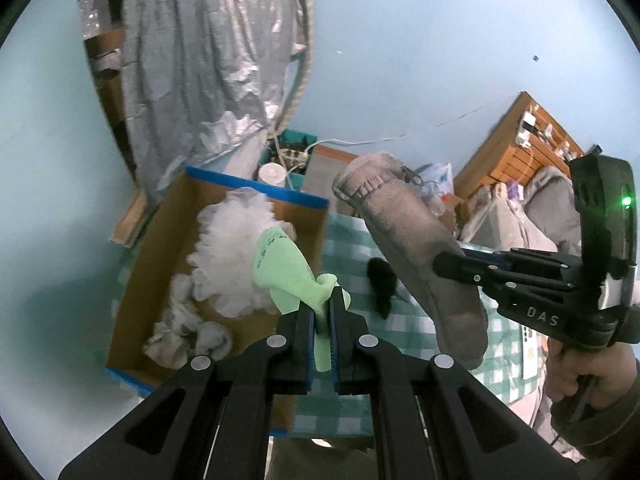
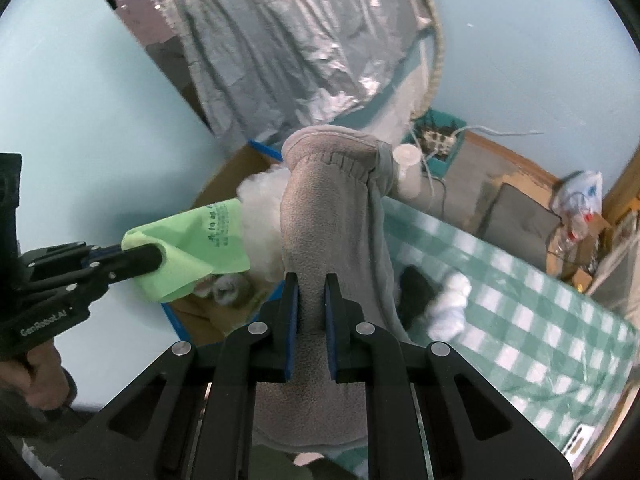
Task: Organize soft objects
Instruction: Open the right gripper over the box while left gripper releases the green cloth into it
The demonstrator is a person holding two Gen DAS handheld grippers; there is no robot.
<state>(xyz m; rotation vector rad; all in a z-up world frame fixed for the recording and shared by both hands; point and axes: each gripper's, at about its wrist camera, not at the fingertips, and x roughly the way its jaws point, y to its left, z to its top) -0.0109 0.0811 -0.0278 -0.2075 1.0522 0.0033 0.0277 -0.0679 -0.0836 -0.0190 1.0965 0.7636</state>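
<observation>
My left gripper (image 1: 321,304) is shut on a light green cloth (image 1: 280,268) and holds it over the cardboard box (image 1: 160,248); the cloth also shows in the right wrist view (image 2: 200,240). My right gripper (image 2: 311,284) is shut on a grey fleece mitten (image 2: 324,208), held up above the table beside the box; the mitten also shows in the left wrist view (image 1: 408,248). The box holds a white puffy mesh ball (image 1: 232,248) and crumpled white-grey cloth (image 1: 188,332).
A green-and-white checked tablecloth (image 2: 520,280) covers the table. On it lie a black soft item (image 2: 416,292) and a white soft item (image 2: 450,308). Behind are a silver cover (image 1: 200,60), a teal bin with cables (image 1: 288,156) and a wooden shelf (image 1: 528,144).
</observation>
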